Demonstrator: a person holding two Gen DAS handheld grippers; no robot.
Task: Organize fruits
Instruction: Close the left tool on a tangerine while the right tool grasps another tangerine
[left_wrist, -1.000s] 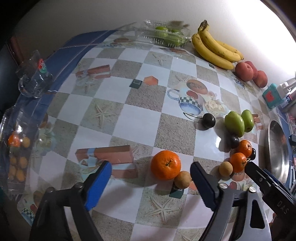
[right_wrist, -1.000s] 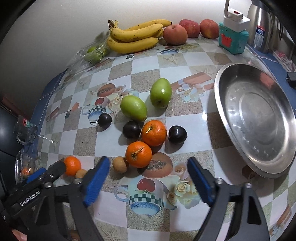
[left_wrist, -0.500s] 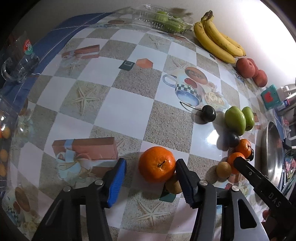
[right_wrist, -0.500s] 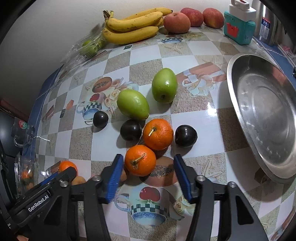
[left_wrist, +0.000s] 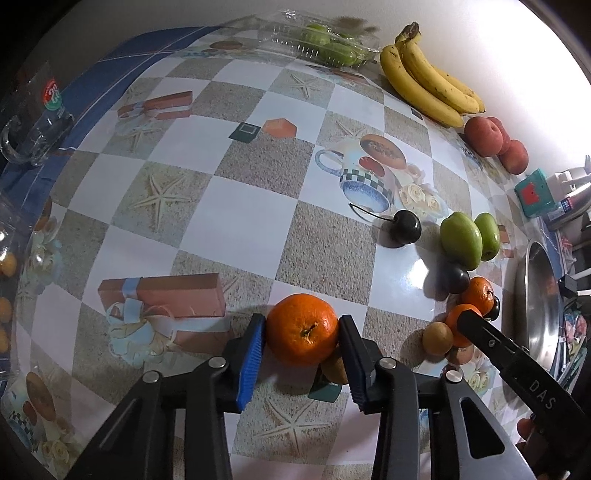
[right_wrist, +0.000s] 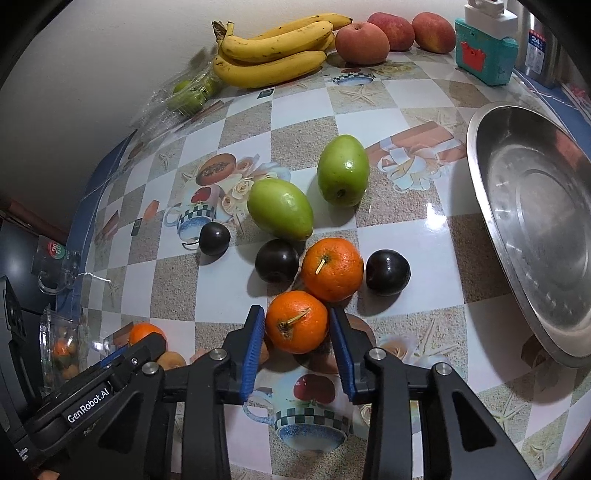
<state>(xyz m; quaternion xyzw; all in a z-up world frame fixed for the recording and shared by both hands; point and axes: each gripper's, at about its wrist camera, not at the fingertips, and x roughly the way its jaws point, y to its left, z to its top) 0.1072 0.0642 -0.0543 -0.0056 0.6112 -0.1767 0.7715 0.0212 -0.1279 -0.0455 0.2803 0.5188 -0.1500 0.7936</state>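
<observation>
while each tool (left_wrist: 302, 334) (right_wrist: 297, 326) clamps its own orange (left_wrist: 302, 328) (right_wrist: 296, 321), both fruits sit between the fingers.

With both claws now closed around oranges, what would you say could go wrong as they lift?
1. The left claw grips its orange with a small brown fruit pressed against it; lifting may set that fruit rolling.
2. The right claw holds an orange that seems to touch a second orange, which sits between two dark plums; a nudge could scatter them.
3. Round fruit might slip from the flat pads.
</observation>
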